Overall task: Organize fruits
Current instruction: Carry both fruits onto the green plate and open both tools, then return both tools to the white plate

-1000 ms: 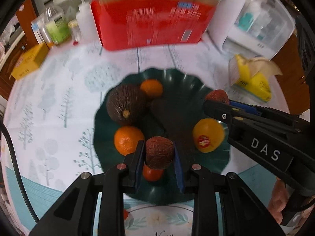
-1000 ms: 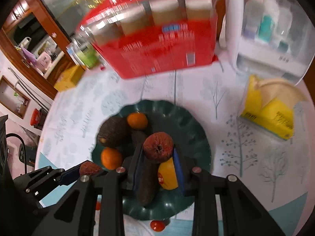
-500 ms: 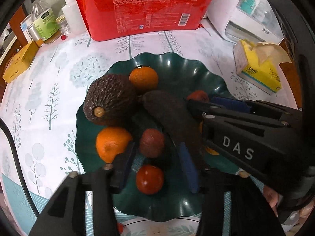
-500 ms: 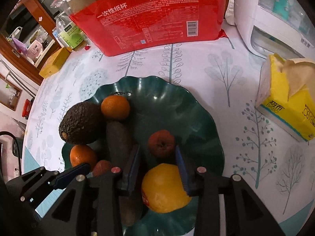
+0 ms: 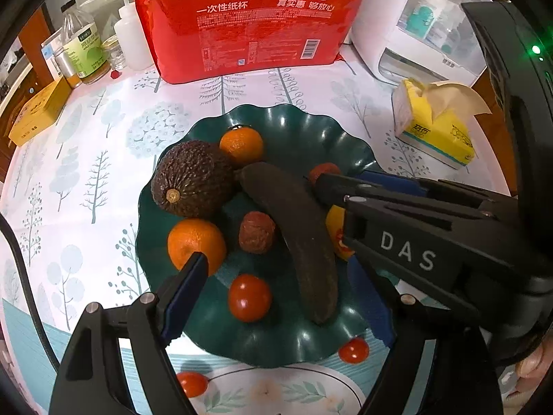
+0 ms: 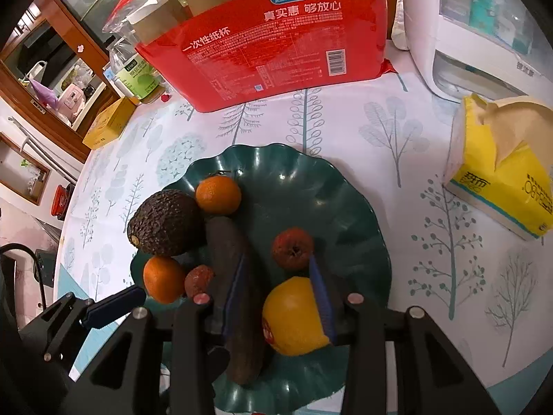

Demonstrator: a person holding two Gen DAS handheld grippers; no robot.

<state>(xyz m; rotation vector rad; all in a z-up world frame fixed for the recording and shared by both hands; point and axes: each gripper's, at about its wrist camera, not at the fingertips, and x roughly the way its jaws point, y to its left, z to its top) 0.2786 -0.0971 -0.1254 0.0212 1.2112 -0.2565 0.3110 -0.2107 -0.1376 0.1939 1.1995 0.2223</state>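
A dark green wavy plate (image 5: 297, 128) (image 6: 345, 207) holds an avocado (image 5: 191, 183) (image 6: 164, 223), two oranges (image 5: 195, 243) (image 5: 241, 145), a dark banana (image 5: 293, 235) (image 6: 231, 276), a lemon (image 6: 293, 314), a cherry tomato (image 5: 249, 297) and two wrinkled brown-red fruits (image 5: 257, 231) (image 6: 293, 248). My left gripper (image 5: 287, 297) is open over the plate's near side, with nothing in it. My right gripper (image 6: 278, 269) is open just behind its brown-red fruit, above the lemon. It also crosses the left wrist view (image 5: 414, 221).
Two cherry tomatoes (image 5: 353, 350) (image 5: 191, 384) lie on the tablecloth near the plate's front edge. A red pack of paper cups (image 5: 249, 31) stands behind the plate, bottles (image 5: 83, 52) at back left, a yellow tissue box (image 6: 501, 180) at right, and a white appliance (image 5: 421, 31) at back right.
Both grippers opened and let go of their brown-red fruits, which now lie on the plate. Both grippers have drawn back a little and opened wider.
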